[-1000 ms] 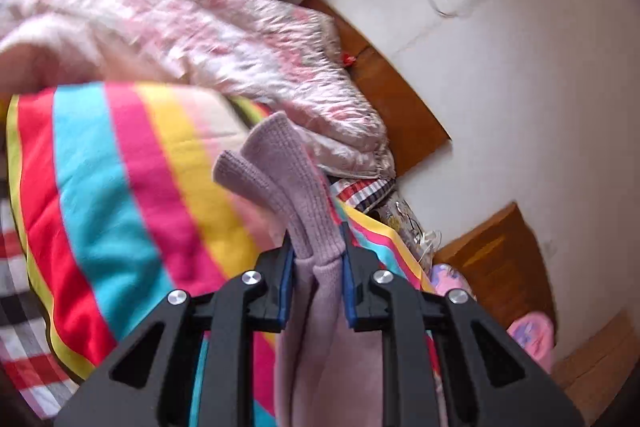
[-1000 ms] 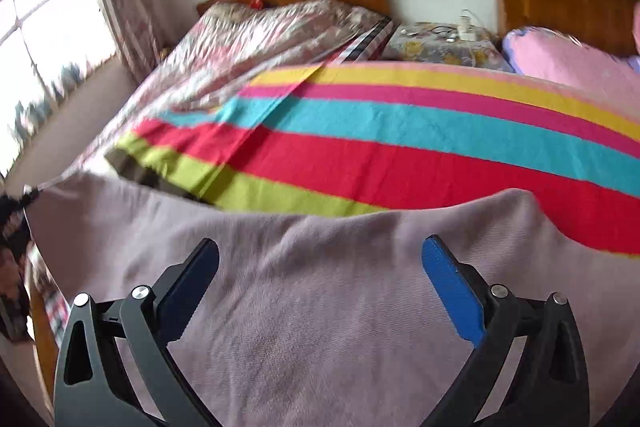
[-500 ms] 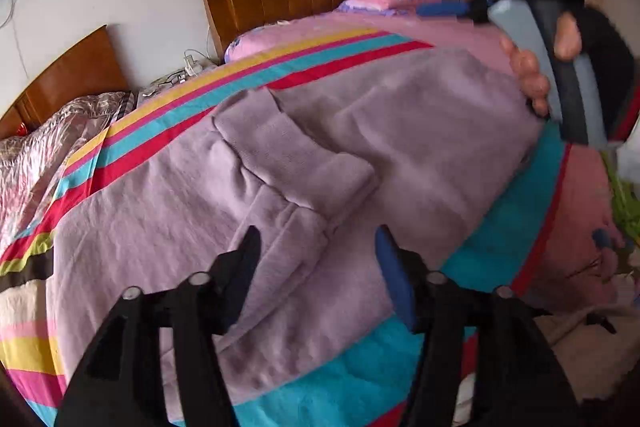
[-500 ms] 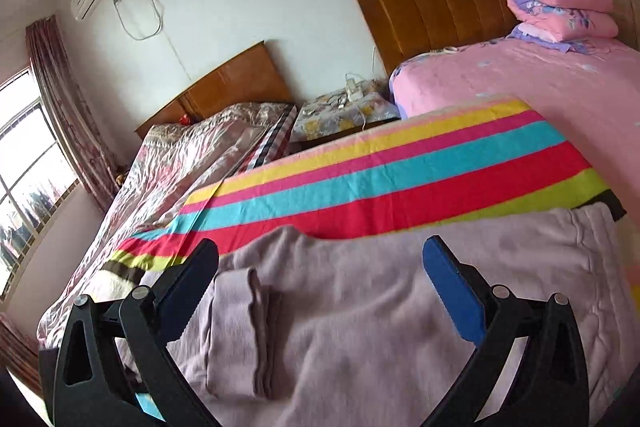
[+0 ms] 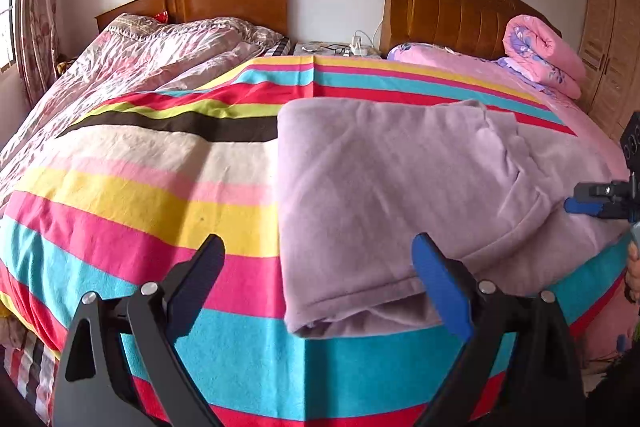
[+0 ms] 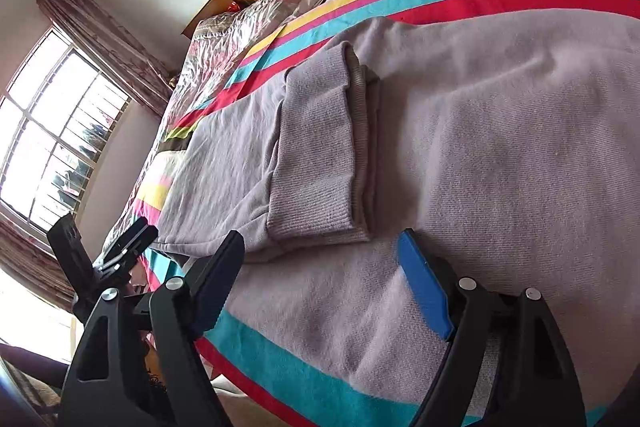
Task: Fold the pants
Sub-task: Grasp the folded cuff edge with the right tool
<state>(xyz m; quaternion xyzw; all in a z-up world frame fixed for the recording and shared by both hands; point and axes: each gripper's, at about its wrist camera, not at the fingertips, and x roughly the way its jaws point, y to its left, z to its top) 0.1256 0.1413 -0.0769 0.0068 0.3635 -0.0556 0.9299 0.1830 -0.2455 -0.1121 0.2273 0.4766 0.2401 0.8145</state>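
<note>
Lilac knit pants (image 5: pixel 400 195) lie folded over on a striped blanket (image 5: pixel 140 195) on the bed. In the right wrist view the pants (image 6: pixel 500 147) fill the frame, with the ribbed leg cuffs (image 6: pixel 320 155) laid on top. My left gripper (image 5: pixel 320 267) is open and empty, just in front of the pants' folded left edge. My right gripper (image 6: pixel 320 267) is open and empty, close above the fabric right below the cuffs. The right gripper also shows at the right edge of the left wrist view (image 5: pixel 600 205). The left gripper shows at the lower left of the right wrist view (image 6: pixel 120 251).
A floral quilt (image 5: pixel 132 63) covers the left bed. A rolled pink quilt (image 5: pixel 544 51) lies by the right headboard (image 5: pixel 452 7). A nightstand with cables (image 5: pixel 340 47) stands between the beds. A wardrobe (image 5: pixel 612 55) is at right, a window (image 6: pixel 48 131) at left.
My left gripper let go of the pant cuffs, opened and drew back to the left of the pants. The cuffs now lie on the pants. My right gripper dropped close over the fabric.
</note>
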